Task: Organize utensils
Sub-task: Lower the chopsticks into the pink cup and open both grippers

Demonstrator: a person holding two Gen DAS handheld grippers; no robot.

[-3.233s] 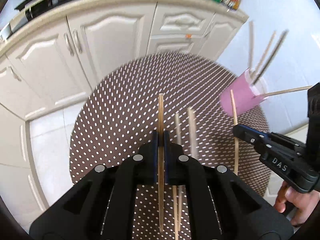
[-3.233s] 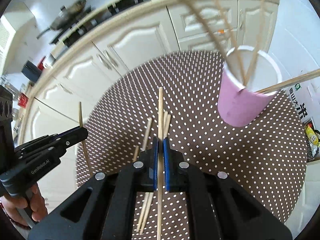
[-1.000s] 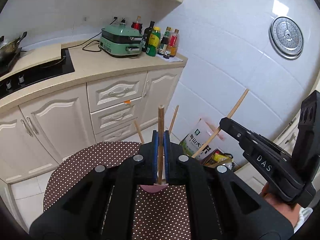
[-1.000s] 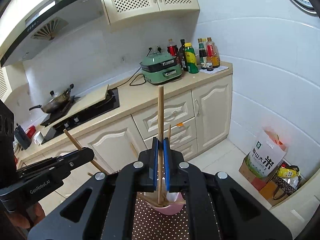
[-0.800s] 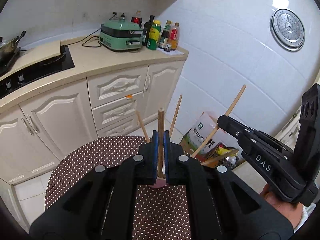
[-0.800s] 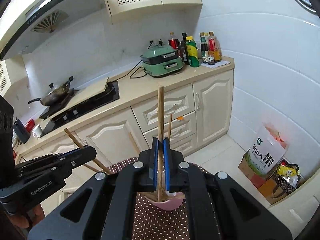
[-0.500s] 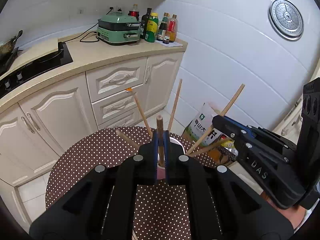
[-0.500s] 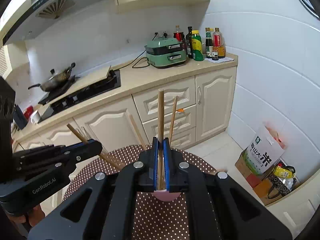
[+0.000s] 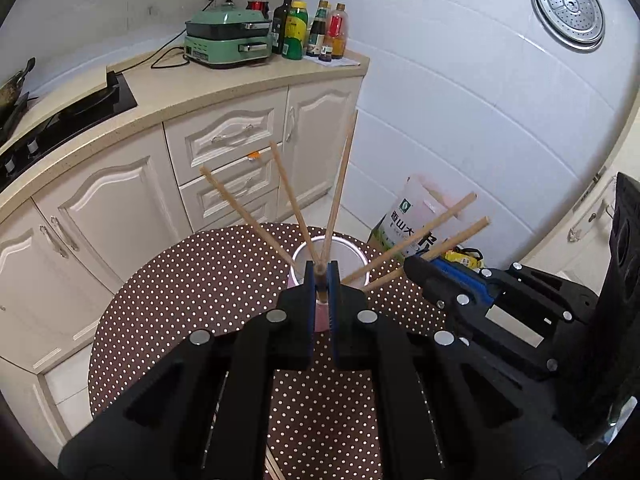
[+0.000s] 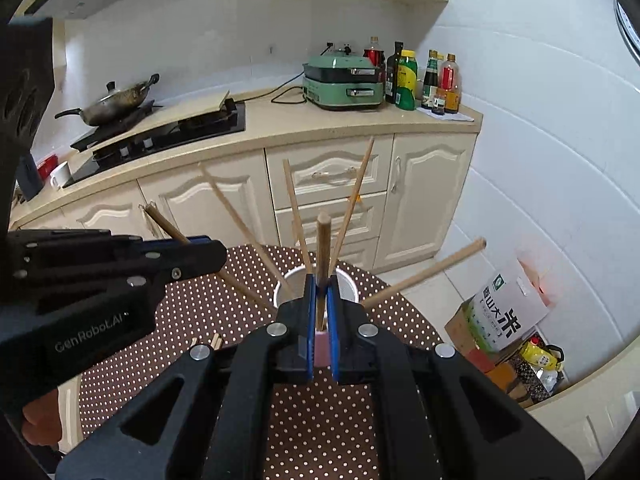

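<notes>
A pink cup (image 9: 352, 258) with a white inside stands on the round brown dotted table (image 9: 192, 280); it also shows in the right wrist view (image 10: 344, 280). Several wooden chopsticks (image 9: 340, 184) lean out of it. My left gripper (image 9: 321, 274) is shut on a chopstick whose top end (image 9: 320, 269) barely shows, lowered over the cup. My right gripper (image 10: 321, 280) is shut on another chopstick (image 10: 323, 240), which stands upright into the cup. Each gripper shows in the other's view, the right (image 9: 416, 268) and the left (image 10: 216, 256).
Loose chopstick ends (image 10: 212, 340) lie on the table at the left. Cream cabinets (image 9: 224, 148) and a counter with a green cooker (image 9: 228, 42) and bottles stand behind. A rice bag (image 10: 508, 312) sits on the floor at the right.
Both grippers have tilted down toward the table and lowered their chopsticks into the cup. Less of each held stick stands above the jaws.
</notes>
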